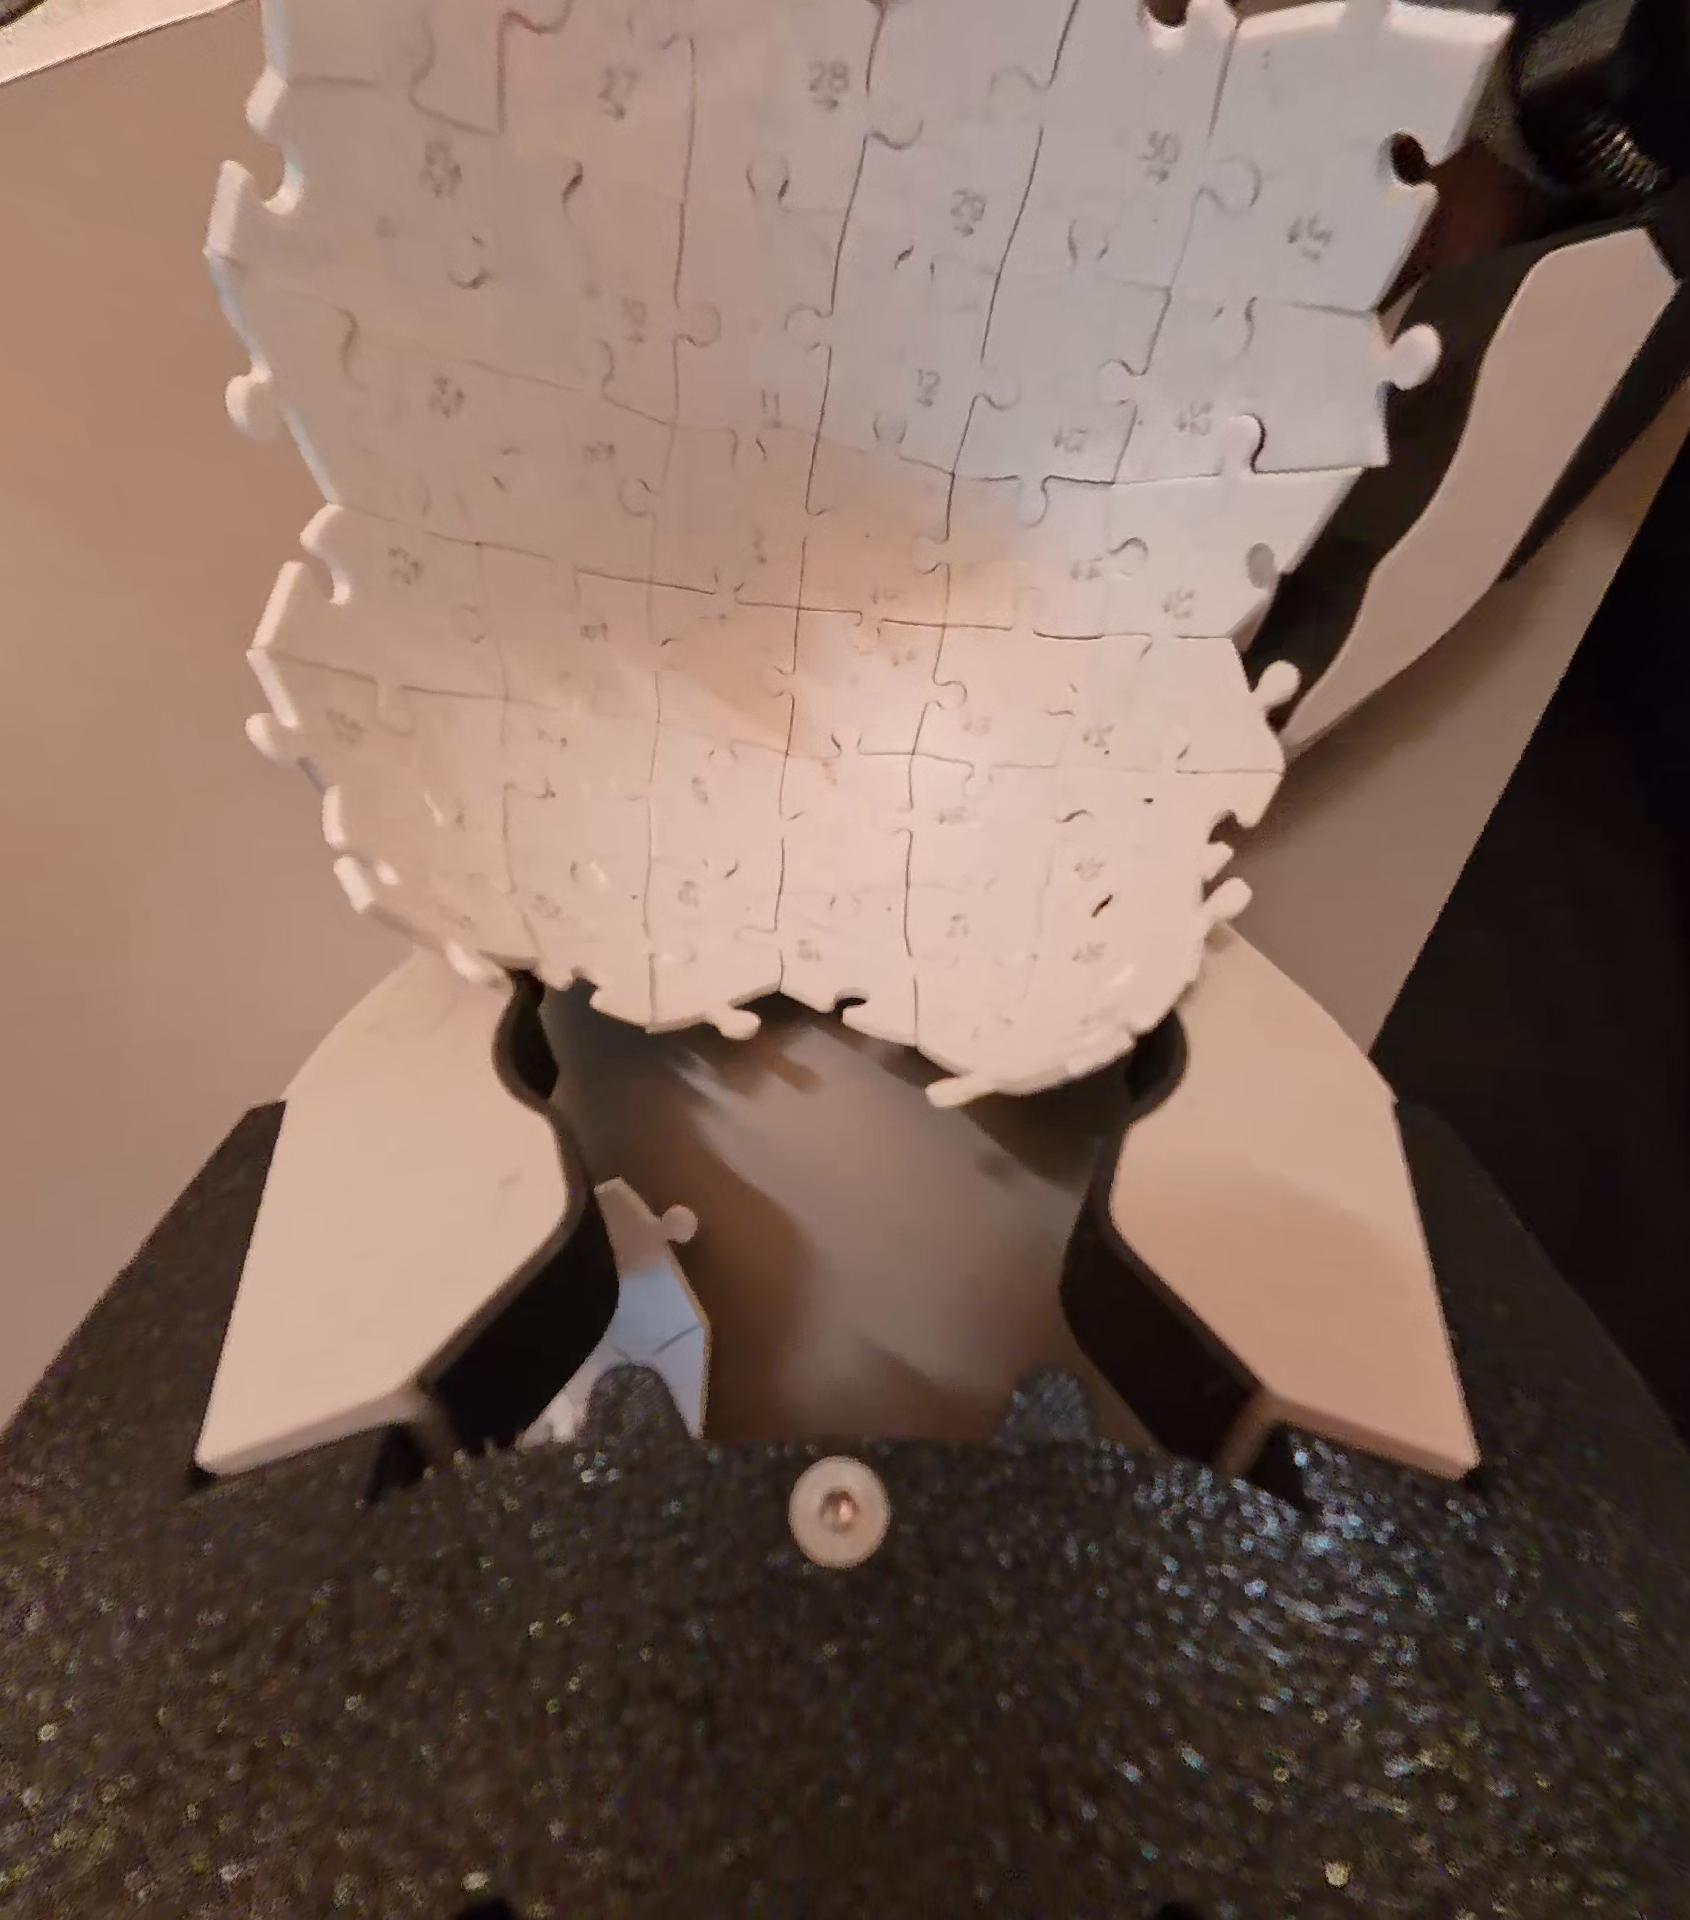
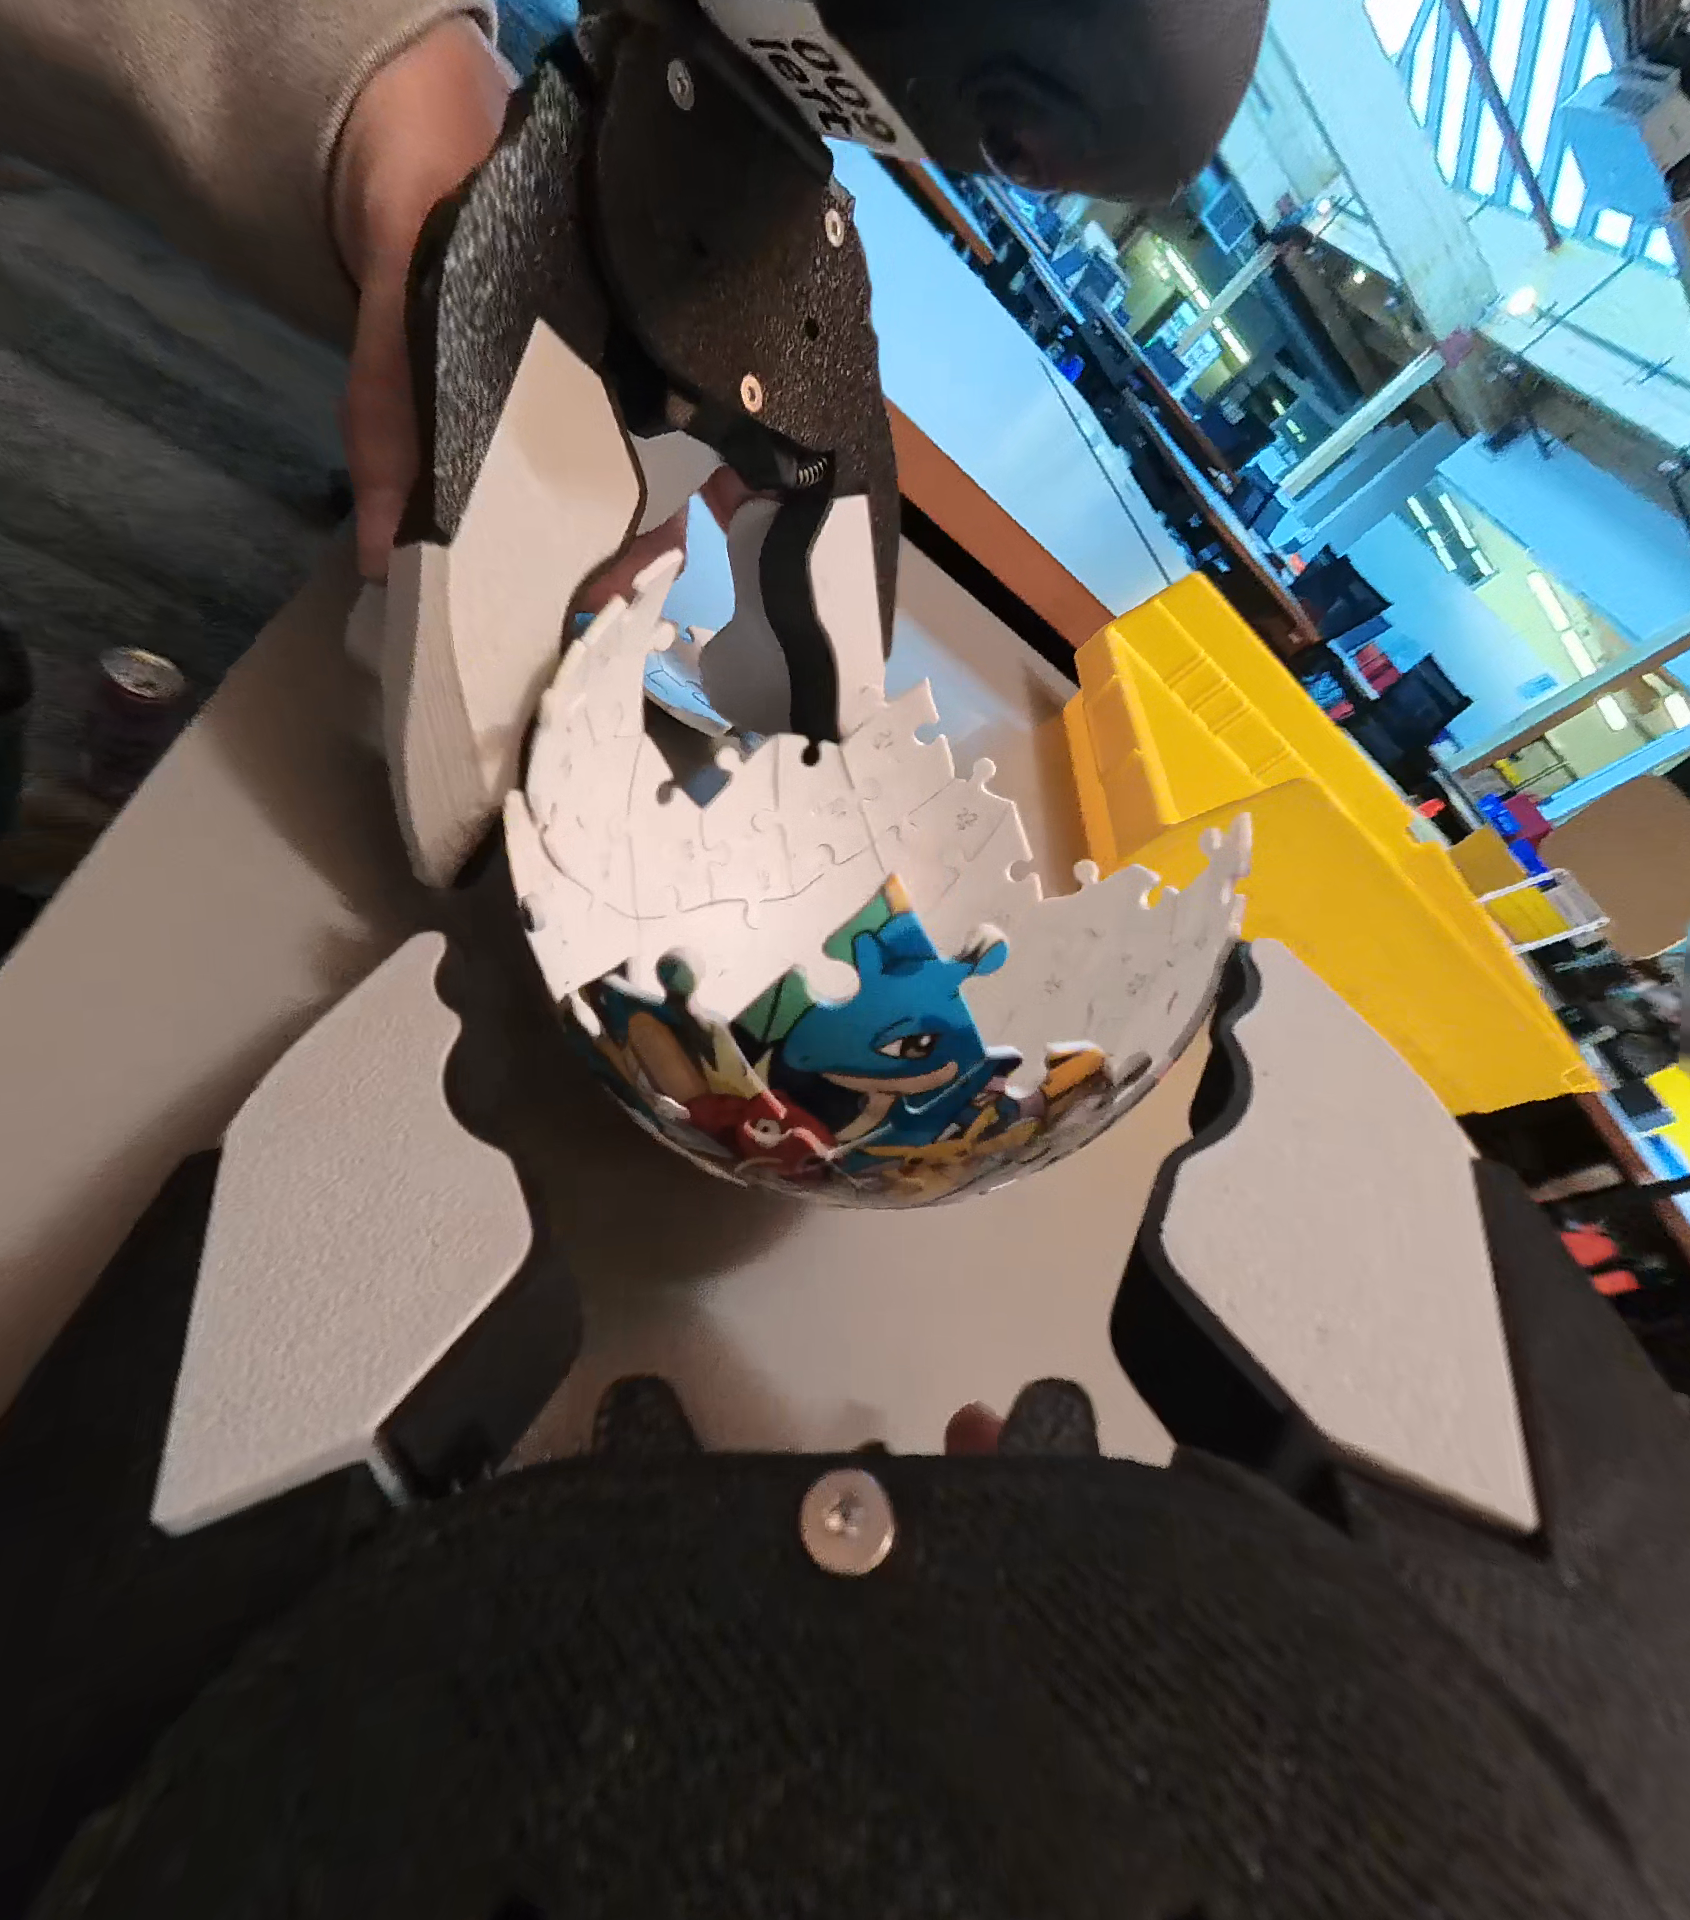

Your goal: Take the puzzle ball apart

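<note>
The left tool (image 1: pixel 841 1018) has its two fingers spread wide, one on each side of the puzzle ball (image 1: pixel 768 499). In the left wrist view the ball's white inner face, a curved sheet of joined pieces, fills the space ahead of the fingers, and its lower ragged edge sits between the fingertips. In the right wrist view the left tool (image 2: pixel 643 748) comes down from above. Its broad white finger (image 2: pixel 467 665) lies against the outside of the shell at the upper left, and its second finger (image 2: pixel 799 623) reaches down to the far rim. Whether these fingers actually press on the shell cannot be told.

The puzzle ball (image 2: pixel 872 997) is an open bowl-shaped shell, white inside and printed with coloured cartoon figures outside, with a jagged rim. It is held above the table (image 2: pixel 93 1039).

The right tool (image 2: pixel 841 966) is spread open. The shell sits between its two fingertips, and its right fingertip (image 2: pixel 1236 997) is at the shell's right rim; contact there cannot be confirmed.

A yellow bin (image 2: pixel 1288 831) stands on the table to the right of the shell.
</note>
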